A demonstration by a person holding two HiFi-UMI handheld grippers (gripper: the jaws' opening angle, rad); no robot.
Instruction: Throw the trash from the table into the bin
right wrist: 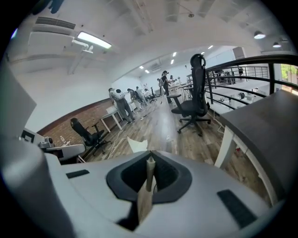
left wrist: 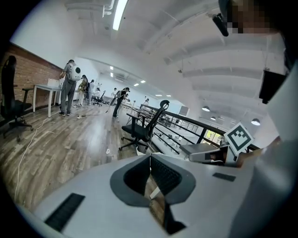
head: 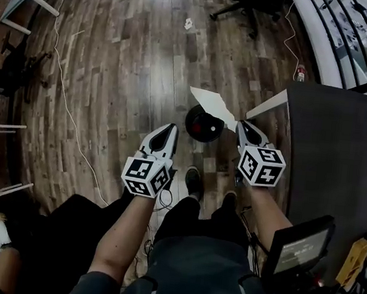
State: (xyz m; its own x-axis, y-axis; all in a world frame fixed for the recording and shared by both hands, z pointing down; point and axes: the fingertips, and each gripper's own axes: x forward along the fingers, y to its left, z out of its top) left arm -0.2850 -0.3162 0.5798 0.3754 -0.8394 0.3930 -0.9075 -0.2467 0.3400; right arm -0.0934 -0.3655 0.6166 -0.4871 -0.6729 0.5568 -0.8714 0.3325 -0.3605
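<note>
In the head view my right gripper (head: 243, 126) is shut on a white sheet of paper (head: 212, 105) that sticks out to the left, over the round black bin (head: 203, 124) on the wooden floor. The right gripper view shows the paper's edge (right wrist: 149, 175) pinched between the closed jaws of the right gripper (right wrist: 150, 160), with a white corner (right wrist: 136, 144) past them. My left gripper (head: 170, 129) hangs left of the bin. Its jaws meet with nothing between them in the left gripper view (left wrist: 150, 158). The dark table (head: 339, 153) stands at the right.
The person's shoes (head: 194, 180) stand just before the bin. A white cable (head: 65, 98) runs across the floor at the left, and a black office chair (head: 247, 3) is at the far end. A small screen (head: 300, 250) sits at the lower right. Several people stand far off (left wrist: 70, 86).
</note>
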